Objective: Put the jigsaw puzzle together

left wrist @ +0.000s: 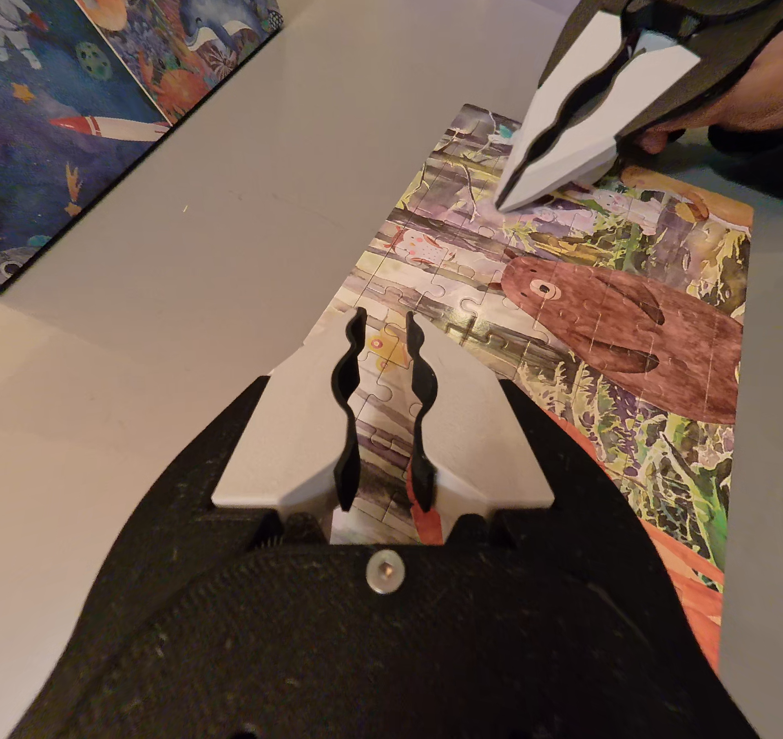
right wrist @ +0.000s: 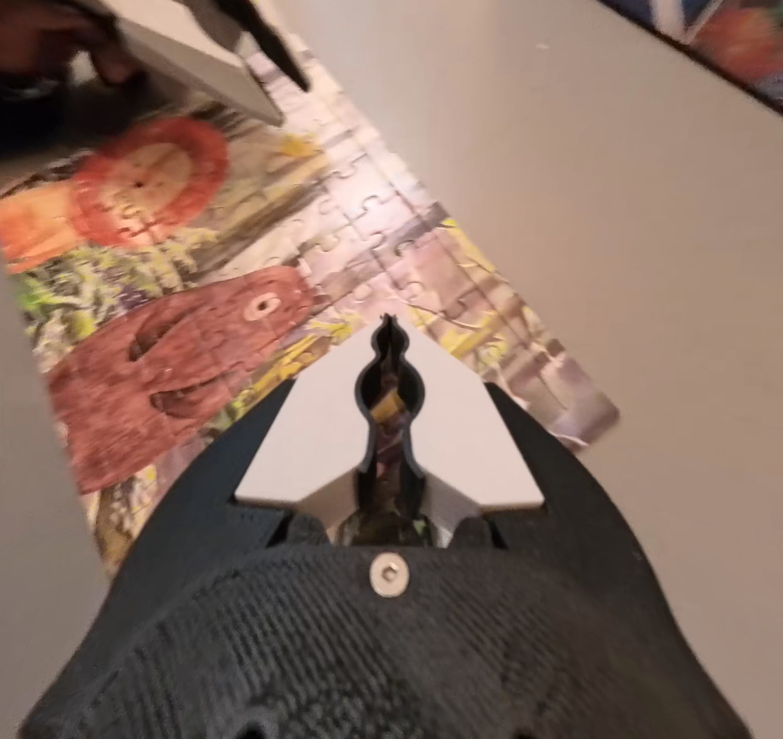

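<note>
1. Pale grey tabletop [left wrist: 212,274] is spreading out under both tools, and the jigsaw puzzle [left wrist: 593,337] is lying flat on it, looking fully or almost fully assembled; no loose piece is showing.
2. Directly beneath and ahead of the left gripper [left wrist: 383,316], the puzzle's near edge is sitting in the gap; its jaws are standing apart with nothing between them. Judged as the steadying tool, it is best hovering low or resting lightly on that edge so the sheet is not sliding.
3. Farther ahead and to its right, the right gripper [left wrist: 502,206] is coming down tip-first on the puzzle's far corner area. In its own view [right wrist: 387,318] the tips are meeting, closed on nothing visible.
4. Pressing seams looks like the step in hand: pushing straight down, gently, one joint at a time, is keeping neighbouring pieces from popping up.
5. Beyond the left gripper, well off to its left, a colourful picture board [left wrist: 106,83] is lying clear of the work.
</note>
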